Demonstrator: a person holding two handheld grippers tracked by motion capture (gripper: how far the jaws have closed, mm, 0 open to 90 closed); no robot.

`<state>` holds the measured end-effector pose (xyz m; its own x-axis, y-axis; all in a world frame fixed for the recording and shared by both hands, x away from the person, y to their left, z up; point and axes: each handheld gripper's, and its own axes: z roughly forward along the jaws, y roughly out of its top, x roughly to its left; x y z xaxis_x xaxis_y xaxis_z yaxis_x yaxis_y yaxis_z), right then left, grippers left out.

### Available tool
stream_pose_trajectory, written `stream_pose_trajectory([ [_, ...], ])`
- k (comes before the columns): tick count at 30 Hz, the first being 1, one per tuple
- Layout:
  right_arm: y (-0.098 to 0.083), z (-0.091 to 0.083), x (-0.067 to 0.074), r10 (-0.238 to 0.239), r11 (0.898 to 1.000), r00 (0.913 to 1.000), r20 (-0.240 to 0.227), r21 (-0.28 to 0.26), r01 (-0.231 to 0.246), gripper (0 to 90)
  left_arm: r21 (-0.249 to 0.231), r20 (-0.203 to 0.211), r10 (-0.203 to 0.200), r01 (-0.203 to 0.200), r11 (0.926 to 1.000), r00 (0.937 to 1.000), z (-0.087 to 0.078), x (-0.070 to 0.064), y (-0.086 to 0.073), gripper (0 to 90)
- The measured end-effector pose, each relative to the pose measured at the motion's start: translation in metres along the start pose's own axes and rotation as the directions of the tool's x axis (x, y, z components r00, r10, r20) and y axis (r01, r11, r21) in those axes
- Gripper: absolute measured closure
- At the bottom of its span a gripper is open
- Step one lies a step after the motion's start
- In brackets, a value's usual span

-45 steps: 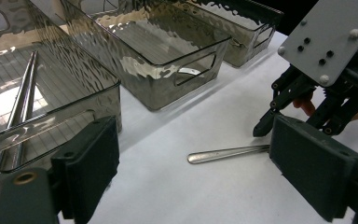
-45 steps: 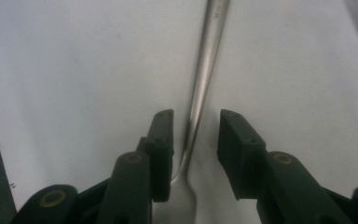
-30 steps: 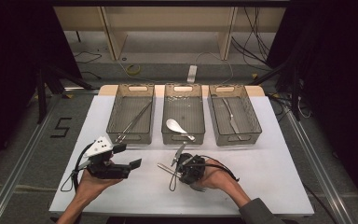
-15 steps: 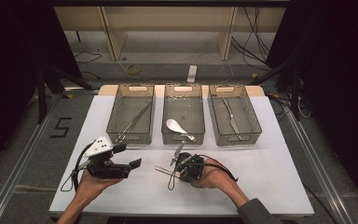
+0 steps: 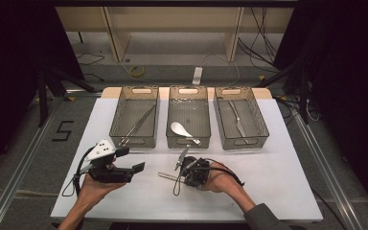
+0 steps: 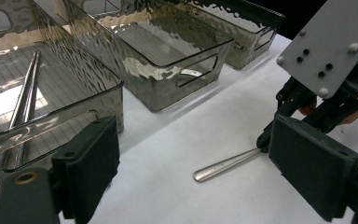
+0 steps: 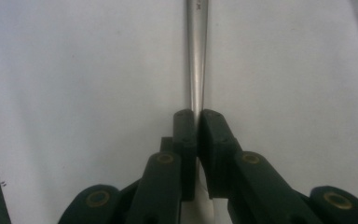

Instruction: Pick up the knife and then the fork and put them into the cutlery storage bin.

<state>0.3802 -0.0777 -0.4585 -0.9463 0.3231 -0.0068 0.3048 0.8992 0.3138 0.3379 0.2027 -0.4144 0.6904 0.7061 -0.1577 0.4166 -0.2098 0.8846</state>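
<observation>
A metal utensil [image 5: 165, 175] lies on the white table [image 5: 268, 182] in front of the middle tray. My right gripper [image 5: 178, 178] points left and low over the table. Its jaws have just been closing and are now shut on the utensil's handle [image 7: 197, 56], with the pads pressed on both sides [image 7: 198, 116]. From the left gripper view the handle's free end [image 6: 226, 164] sticks out of the right gripper [image 6: 266, 140]. My left gripper [image 5: 132, 159] is held above the table's left part, open, with nothing between its pads [image 6: 91, 163].
Three clear trays stand in a row at the back. The left tray [image 5: 117, 120] holds metal chopsticks [image 5: 139, 123], the middle tray [image 5: 206, 120] a white spoon [image 5: 181, 130], and the right tray [image 5: 261, 122] a metal utensil [image 5: 236, 117].
The utensil's free end has shifted slightly to the left on the table. Both hands have stayed where they were.
</observation>
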Motion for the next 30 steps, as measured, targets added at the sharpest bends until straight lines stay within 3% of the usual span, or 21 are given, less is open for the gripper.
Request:
stream_pose_trajectory([
  [2, -0.001, -0.003, -0.003, -0.010, 1.000, 0.9999, -0.006, -0.007, 0.010, 85.6, -0.001, 0.000, 0.000, 0.000, 1.0000, 1.0000, 0.000, 0.000, 0.000, 15.6],
  [13, -0.008, -0.010, -0.015, 0.039, 0.998, 0.9989, -0.024, -0.038, -0.040, 85.7, -0.001, -0.001, -0.003, 0.003, 1.0000, 1.0000, -0.001, 0.001, 0.000, 15.7],
  [23, -0.016, -0.025, -0.026, 0.082, 0.994, 0.9966, -0.009, -0.069, -0.083, 85.7, -0.002, -0.003, -0.005, 0.005, 1.0000, 1.0000, 0.000, 0.001, 0.000, 15.7],
  [30, -0.025, -0.040, -0.036, 0.125, 0.985, 0.9921, 0.011, -0.123, -0.123, 85.6, 0.000, -0.004, -0.005, 0.005, 1.0000, 1.0000, -0.001, 0.001, 0.000, 15.7],
])
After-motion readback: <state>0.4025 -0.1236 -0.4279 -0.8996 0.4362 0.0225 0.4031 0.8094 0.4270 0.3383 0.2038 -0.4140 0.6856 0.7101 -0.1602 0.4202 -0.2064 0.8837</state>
